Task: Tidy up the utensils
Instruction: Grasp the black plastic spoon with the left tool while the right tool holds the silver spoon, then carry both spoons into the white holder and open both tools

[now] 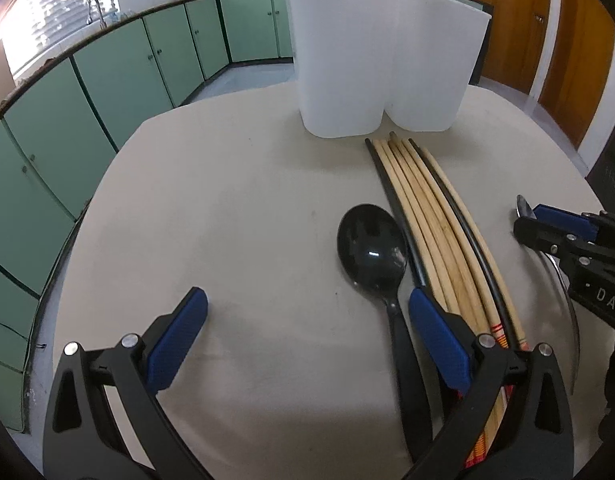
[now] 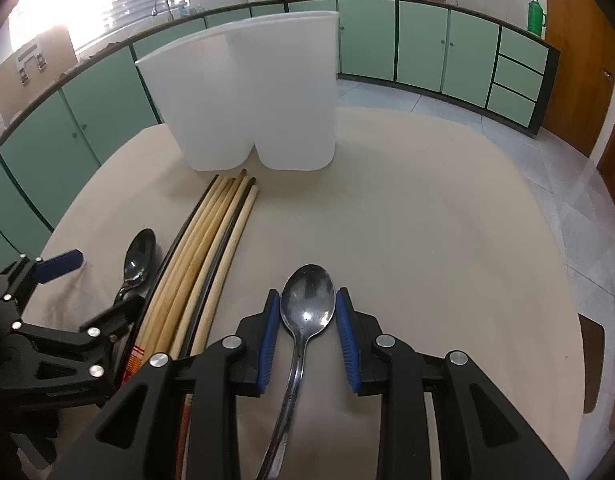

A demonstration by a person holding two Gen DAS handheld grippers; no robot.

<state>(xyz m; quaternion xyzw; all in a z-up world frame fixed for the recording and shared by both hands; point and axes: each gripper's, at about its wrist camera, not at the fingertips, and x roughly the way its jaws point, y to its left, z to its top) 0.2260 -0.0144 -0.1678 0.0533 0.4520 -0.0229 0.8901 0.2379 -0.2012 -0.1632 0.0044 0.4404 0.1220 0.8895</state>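
Right hand-held gripper (image 2: 307, 320): its blue pads are squeezing the bowl of the metal spoon (image 2: 307, 306), holding it.
Left hand-held gripper (image 1: 307, 316): its jaws are standing wide apart, holding nothing.
Black spoon (image 1: 371, 252): lying on the worktop (image 1: 235, 200), between the left pads.
Chopsticks (image 1: 431, 216): lying bundled just beside the black spoon.
White holder (image 1: 383, 60): standing upright behind the chopstick tips.
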